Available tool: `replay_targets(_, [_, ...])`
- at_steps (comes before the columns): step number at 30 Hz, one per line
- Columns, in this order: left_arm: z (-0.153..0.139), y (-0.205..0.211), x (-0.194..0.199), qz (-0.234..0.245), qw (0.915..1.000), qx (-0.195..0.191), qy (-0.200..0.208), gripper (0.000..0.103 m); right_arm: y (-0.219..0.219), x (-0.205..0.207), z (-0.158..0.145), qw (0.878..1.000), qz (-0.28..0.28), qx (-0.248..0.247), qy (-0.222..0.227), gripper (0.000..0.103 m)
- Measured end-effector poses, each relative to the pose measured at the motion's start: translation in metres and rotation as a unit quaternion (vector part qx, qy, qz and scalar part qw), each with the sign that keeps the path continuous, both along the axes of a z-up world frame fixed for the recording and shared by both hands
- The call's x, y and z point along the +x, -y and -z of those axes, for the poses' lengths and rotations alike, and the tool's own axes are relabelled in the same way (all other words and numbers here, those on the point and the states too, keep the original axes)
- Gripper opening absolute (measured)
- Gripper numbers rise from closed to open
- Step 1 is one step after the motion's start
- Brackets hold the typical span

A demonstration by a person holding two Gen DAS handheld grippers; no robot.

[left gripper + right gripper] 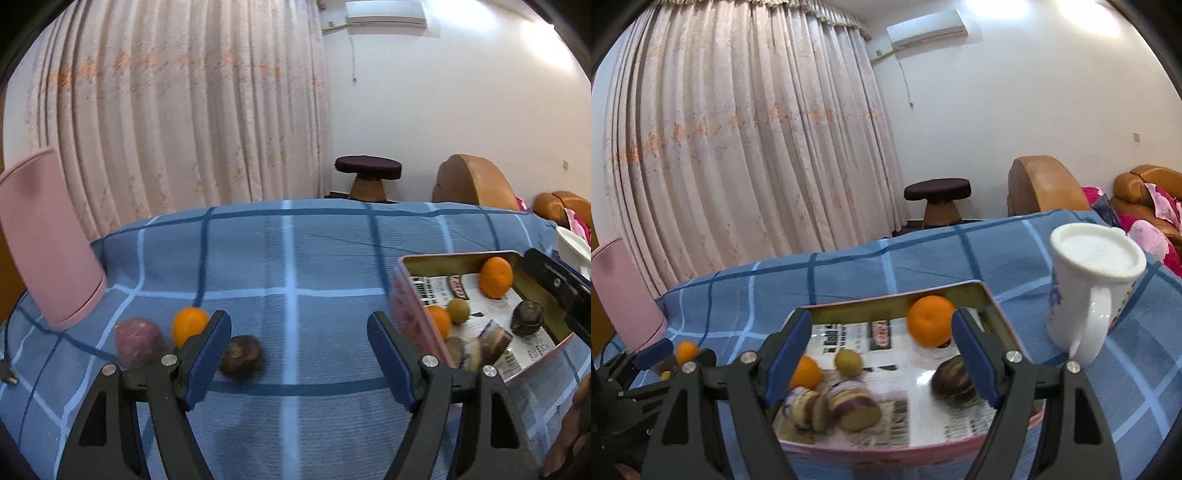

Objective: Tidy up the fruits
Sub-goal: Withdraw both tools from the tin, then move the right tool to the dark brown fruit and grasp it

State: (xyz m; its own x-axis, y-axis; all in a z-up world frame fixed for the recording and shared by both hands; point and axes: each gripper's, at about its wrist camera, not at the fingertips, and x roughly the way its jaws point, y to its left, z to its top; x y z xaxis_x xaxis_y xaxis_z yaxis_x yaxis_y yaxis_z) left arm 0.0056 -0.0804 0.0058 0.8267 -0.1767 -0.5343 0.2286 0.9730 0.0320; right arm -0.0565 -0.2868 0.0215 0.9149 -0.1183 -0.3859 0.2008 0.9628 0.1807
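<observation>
The table point(295, 258) under its blue checked cloth carries everything. My tin tray point(993, 306) sits toward its right side, and my right tongs point(882, 354) hang over the tray's near edge, spread wide and holding nothing. Between their pads I see a big orange point(929, 319) at the tray's far edge, a dark purple fruit point(951, 378) close to the right pad, a small orange point(807, 371) by the left pad, and a little green fruit point(849, 362) mid-tray. My left tongs point(299, 354) gape empty over bare cloth left of the tray. A brown fruit point(242, 356) lies just off their left pad, with an orange point(188, 325) and a reddish fruit point(138, 341) beyond, toward the left edge.
</observation>
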Motion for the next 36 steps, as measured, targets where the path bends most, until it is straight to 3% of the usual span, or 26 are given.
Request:
replay_targets(9, [0.002, -0.046, 0.004, -0.040, 0.9992, -0.003, -0.008, 0.077, -0.053, 0.003, 0.002, 0.999, -0.037, -0.024, -0.008, 0.081])
replay_targets(19, [0.005, -0.134, 0.021, -0.104, 0.9921, -0.051, -0.049, 0.077, -0.118, 0.021, 0.008, 0.993, -0.100, -0.052, -0.035, 0.081])
replay_targets(28, [0.005, -0.202, 0.029, -0.170, 0.9788, -0.091, -0.068, 0.077, -0.181, 0.067, 0.029, 0.972, -0.173, -0.090, -0.129, 0.068])
replay_targets(35, [0.004, -0.179, 0.026, -0.123, 0.9881, -0.062, -0.068, 0.077, -0.211, 0.104, 0.046, 0.957, -0.202, -0.090, -0.189, 0.067])
replay_targets(36, [0.003, -0.175, 0.025, -0.112, 0.9896, -0.058, -0.069, 0.077, -0.214, 0.109, 0.050, 0.953, -0.209, -0.089, -0.202, 0.062])
